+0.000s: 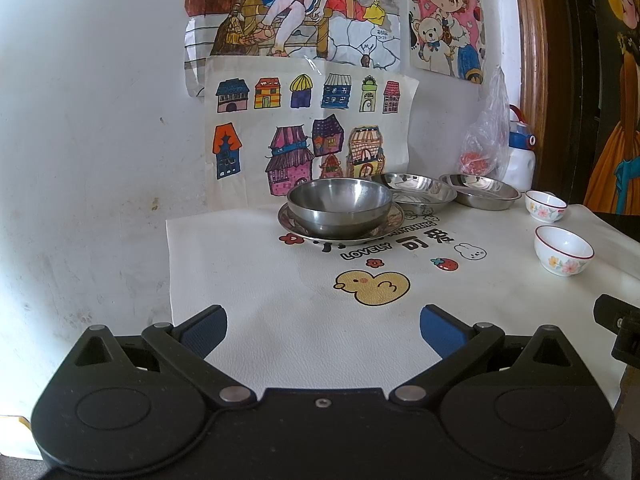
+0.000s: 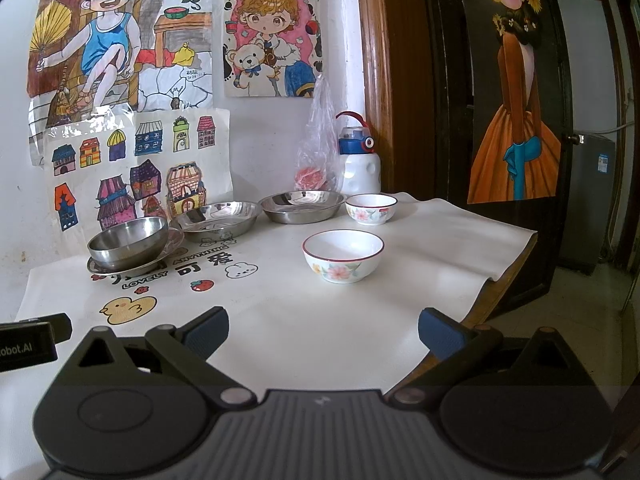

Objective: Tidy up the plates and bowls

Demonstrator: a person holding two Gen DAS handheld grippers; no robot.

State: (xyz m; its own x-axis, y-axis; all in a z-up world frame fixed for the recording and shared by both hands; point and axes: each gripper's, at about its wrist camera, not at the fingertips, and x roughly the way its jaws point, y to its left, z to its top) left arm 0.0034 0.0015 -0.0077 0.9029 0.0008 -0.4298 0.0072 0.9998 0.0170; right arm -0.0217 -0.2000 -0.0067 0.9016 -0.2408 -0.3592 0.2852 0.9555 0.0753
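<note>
Left gripper (image 1: pixel 323 332): jaws spread wide, nothing between them, low over the printed mat (image 1: pixel 280 320). At its 12 o'clock, a steel bowl (image 1: pixel 339 208) sits in a steel plate (image 1: pixel 296 226); at 1 o'clock, two more steel plates (image 1: pixel 416 192) (image 1: pixel 480 192) lie side by side. Right gripper (image 2: pixel 323 334): jaws likewise released and empty. At its 12 o'clock stands the near floral bowl (image 2: pixel 342 255); beyond it, the far floral bowl (image 2: pixel 371 209), near the water bottle (image 2: pixel 360 160).
</note>
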